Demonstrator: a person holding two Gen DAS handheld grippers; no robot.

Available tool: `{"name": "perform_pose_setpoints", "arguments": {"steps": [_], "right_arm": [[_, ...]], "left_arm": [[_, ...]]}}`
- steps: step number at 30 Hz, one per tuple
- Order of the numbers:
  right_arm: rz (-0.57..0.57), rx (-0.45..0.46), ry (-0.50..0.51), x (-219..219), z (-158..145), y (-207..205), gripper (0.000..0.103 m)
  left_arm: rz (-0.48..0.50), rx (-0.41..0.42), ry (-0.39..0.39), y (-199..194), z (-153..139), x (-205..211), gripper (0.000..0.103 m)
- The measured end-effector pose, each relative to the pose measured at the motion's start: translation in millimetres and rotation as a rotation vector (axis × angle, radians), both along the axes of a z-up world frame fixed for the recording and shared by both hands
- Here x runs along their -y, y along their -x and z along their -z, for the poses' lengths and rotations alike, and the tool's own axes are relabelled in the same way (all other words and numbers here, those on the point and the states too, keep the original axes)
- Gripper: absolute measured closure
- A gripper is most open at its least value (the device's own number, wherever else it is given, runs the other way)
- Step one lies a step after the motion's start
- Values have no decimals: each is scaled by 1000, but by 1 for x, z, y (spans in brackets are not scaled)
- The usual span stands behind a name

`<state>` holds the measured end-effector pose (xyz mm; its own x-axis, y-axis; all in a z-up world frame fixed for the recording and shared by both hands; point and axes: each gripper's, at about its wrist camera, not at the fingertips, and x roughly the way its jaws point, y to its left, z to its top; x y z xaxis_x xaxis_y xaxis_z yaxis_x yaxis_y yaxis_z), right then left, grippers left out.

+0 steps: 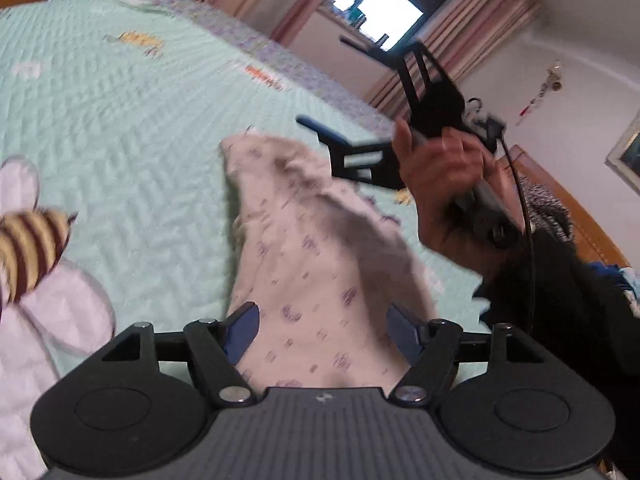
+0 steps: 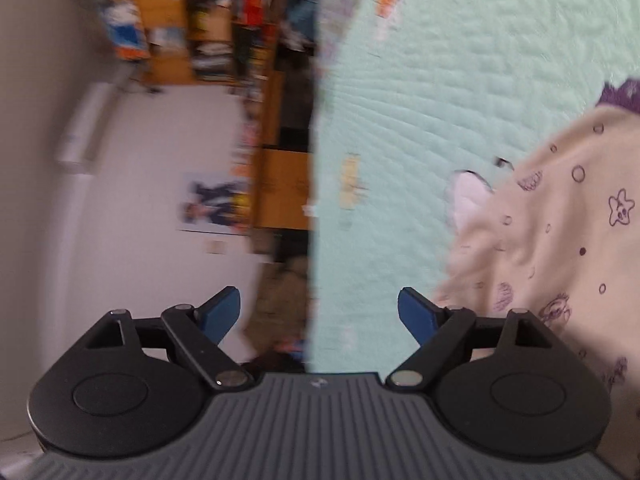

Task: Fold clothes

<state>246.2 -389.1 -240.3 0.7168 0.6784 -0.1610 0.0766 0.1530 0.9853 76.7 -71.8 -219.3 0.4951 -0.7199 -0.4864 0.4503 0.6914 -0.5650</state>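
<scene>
Left wrist view looks down onto a mint quilted bedspread (image 1: 120, 128) with the cream printed garment (image 1: 304, 248) rising from six o'clock toward the centre. The left gripper (image 1: 320, 332) has its blue pads standing wide, one at each side of the cloth; the fabric runs between them and appears to touch them, but blur hides whether they actually press on it, so a grip cannot be confirmed. At nine o'clock lies a pale plush toy (image 1: 48, 312) with a striped piece, clear of the garment. At two to three o'clock a hand (image 1: 444, 184) carries the right gripper (image 1: 332, 92), its two fingers spread far apart above the cloth's far edge with nothing in them.

Right wrist view agrees: the right gripper (image 2: 320, 312) is wide open and empty, aimed along the bed's edge, with the same garment (image 2: 560, 220) bunched at three to four o'clock, outside the jaws. A blurred wooden shelf (image 2: 208, 32) fills eleven o'clock.

By my reading, the step is still gathering and spreading the rumpled garment; no fold is made. Next, the right gripper should swing toward the cloth at its three o'clock, close on a free edge or corner, and pull away from the left to flatten it.
</scene>
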Motion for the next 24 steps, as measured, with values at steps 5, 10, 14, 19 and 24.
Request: {"name": "perform_pose_setpoints", "arguments": {"steps": [5,10,14,19,24], "right_arm": [[46,-62,43,20,13,1,16],[118,4,80,35,6,2,18],[13,51,151,28,-8,59,16],[11,21,165,36,7,115,18],[66,21,138,47,3,175,16]], "left_arm": [[-7,-3,-41,-26,9,19,28],[-4,4,-68,-18,2,18,25],[44,83,-77,-10,-13,28,17],[50,59,-181,-23,-6,57,9],[64,31,-218,6,-3,47,1]]}}
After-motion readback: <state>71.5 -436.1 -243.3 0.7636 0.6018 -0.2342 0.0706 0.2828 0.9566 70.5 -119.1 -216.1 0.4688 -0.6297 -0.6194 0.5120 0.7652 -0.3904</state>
